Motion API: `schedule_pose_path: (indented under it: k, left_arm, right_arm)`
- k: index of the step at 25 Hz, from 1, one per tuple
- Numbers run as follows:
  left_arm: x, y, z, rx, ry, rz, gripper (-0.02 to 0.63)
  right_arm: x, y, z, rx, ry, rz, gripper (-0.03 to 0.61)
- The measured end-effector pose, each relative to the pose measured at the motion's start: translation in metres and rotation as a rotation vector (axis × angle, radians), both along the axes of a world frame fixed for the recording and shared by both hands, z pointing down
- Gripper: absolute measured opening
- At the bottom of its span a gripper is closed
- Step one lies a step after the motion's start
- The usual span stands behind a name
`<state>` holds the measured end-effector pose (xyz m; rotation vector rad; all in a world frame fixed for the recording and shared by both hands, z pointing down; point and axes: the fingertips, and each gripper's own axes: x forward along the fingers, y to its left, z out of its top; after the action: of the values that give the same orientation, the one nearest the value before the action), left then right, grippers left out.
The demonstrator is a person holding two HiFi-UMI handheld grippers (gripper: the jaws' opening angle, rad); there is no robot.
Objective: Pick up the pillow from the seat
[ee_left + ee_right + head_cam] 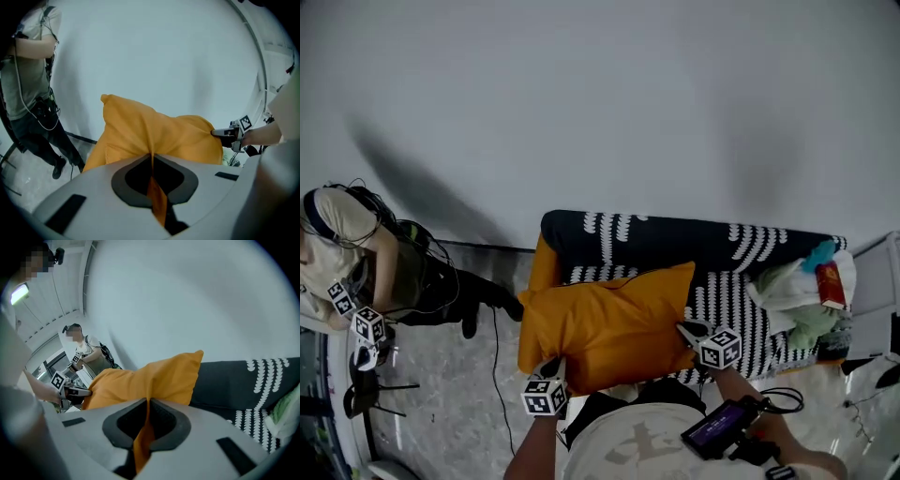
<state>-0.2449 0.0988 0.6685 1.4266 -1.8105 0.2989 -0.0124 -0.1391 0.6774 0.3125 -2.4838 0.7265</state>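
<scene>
Currently pillow [609, 323] pinched between left gripper [152, 164] fingers [185, 180], right gripper [146, 408] fingers [178, 425] likewise.

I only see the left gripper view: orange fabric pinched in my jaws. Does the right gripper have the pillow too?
Observer: Yes, the right gripper is shut on a fold of the pillow.
Operator: What lies beyond the pillow?
Observer: The seat, black with a white pattern.
Operator: Anything else on it?
Observer: Pale clothes and a red item at its right end.
</scene>
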Motion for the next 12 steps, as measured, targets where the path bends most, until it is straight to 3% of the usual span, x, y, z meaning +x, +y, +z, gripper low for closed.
schedule_pose_path:
  k: [12]
  left_arm:
    - [-0.015, 0.011, -0.090, 0.196, -0.095, 0.105, 0.015]
  right_arm:
    - [0.005, 0.030, -0.109, 0.150, -0.122, 0.097, 0.028]
